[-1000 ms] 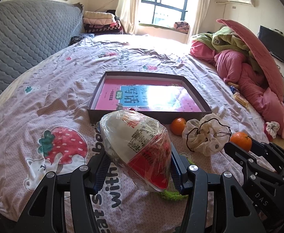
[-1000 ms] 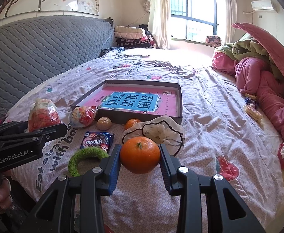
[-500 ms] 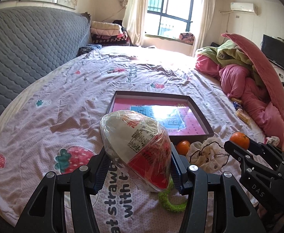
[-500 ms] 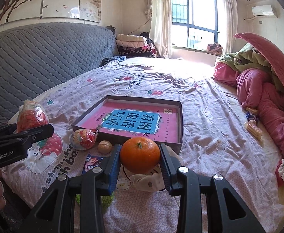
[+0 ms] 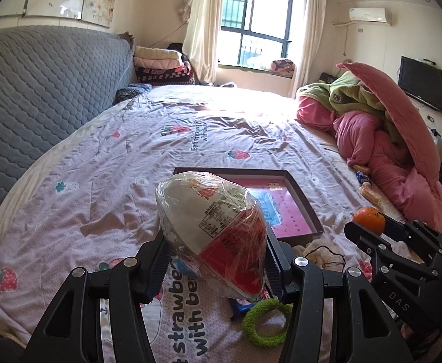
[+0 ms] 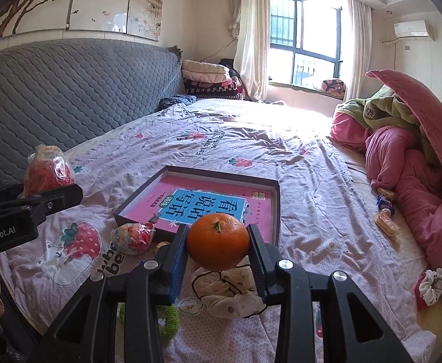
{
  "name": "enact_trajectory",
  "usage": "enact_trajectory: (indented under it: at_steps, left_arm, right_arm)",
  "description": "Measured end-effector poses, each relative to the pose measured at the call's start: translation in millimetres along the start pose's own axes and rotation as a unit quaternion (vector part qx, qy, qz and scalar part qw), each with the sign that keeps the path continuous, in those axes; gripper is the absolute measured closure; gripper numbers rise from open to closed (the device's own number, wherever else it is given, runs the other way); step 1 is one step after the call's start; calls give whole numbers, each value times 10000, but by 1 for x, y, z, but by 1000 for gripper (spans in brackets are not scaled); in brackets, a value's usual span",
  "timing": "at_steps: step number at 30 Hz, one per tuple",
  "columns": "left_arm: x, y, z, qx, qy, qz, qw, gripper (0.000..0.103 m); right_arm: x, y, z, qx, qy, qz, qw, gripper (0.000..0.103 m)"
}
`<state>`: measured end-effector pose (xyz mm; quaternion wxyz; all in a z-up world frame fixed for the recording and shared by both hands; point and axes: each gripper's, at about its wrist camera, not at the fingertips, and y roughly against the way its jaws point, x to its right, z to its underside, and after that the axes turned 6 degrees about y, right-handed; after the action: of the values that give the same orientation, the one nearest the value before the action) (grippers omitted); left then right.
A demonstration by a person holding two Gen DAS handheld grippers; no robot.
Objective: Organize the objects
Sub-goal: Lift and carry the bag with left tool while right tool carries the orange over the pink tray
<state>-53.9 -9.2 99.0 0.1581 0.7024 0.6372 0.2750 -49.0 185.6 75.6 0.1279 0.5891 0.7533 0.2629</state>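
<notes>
My left gripper (image 5: 214, 260) is shut on a plastic-wrapped white and red snack pack (image 5: 214, 230) and holds it above the bed; the pack also shows in the right wrist view (image 6: 47, 171). My right gripper (image 6: 217, 248) is shut on an orange (image 6: 217, 242), held above the bed in front of a shallow brown box (image 6: 276, 208) with a pink book (image 6: 208, 205) inside. The orange also shows in the left wrist view (image 5: 369, 220). The box (image 5: 305, 208) lies ahead and right of the left gripper.
On the bedsheet lie a second wrapped snack (image 6: 134, 237), a white cloth pouch (image 6: 230, 290), a green hair ring (image 5: 264, 322) and a blue packet (image 5: 242, 304). Pink bedding (image 6: 411, 166) is piled at right. A grey headboard (image 6: 69, 90) stands at left.
Both grippers have risen and pulled back from the bed with their loads; the box and loose items now sit lower and farther in view. The grips are unchanged.
</notes>
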Motion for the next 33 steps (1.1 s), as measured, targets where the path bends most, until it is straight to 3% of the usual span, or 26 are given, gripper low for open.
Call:
enact_trajectory:
  at_steps: [17,33]
  left_arm:
    - [-6,-60,-55,89,-55,5,9999,46]
    - [-24,-124,-66,-49,-67,129,9999,46]
  right_arm:
    - [23,-39,-55,219,-4,53,9997,65]
    - [30,-94,-66,131,-32,2,9999,65]
